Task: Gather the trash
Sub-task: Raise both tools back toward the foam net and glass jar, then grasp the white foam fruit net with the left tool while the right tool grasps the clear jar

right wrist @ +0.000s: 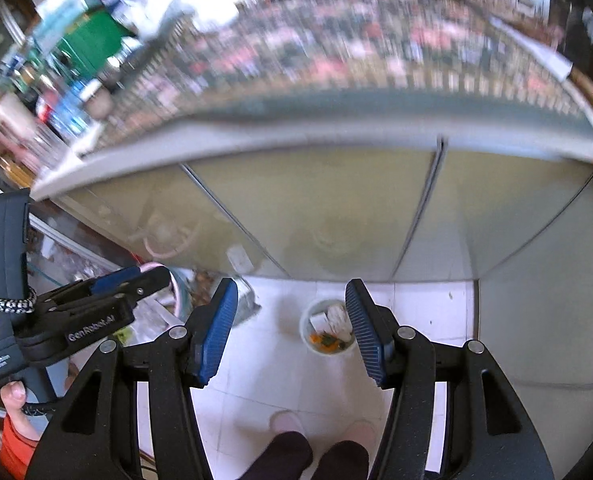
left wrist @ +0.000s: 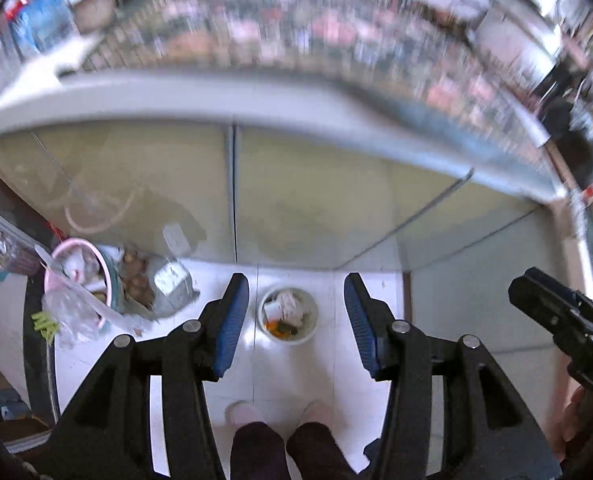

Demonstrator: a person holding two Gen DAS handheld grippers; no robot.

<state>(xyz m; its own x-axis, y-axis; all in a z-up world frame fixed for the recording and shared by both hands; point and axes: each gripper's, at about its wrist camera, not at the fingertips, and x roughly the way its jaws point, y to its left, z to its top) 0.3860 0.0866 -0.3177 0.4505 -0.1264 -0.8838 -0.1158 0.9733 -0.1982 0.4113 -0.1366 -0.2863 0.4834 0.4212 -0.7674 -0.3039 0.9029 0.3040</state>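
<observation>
while both views look steeply down past a blurred patterned surface (left wrist: pixel 296 40) and its pale green cabinet doors (left wrist: pixel 136 184), the floor (left wrist: pixel 288 376) below is white tile. at far left in the left wrist view a pink bin (left wrist: pixel 76 280) lined with clear plastic stands against the cabinet, holding crumpled white scraps, and just beside it on its right lie a brownish heap and a grey bag (left wrist: pixel 172 284); what the heap is cannot be told. next comes the left tongs (left wrist: pixel 296 312), their blue ribbed pads apart with nothing between them. seen through that gap, a small white bucket (left wrist: pixel 288 314) sits on the floor near the cabinet foot, filled with crumpled paper, a white carton-like piece and orange and dark bits. below it are the person's two pale slippers (left wrist: pixel 244 414) and dark trouser legs. at the right edge of that view the right tongs appear from the side, black and blurred.

in the right wrist view the left tongs (right wrist: pixel 152 276) reach in from the left, a hand (right wrist: pixel 16 408) on the grip. the right tongs (right wrist: pixel 292 320) stand apart and empty, and the same bucket (right wrist: pixel 326 332) shows between their pads, partly hidden behind the right-hand one.
</observation>
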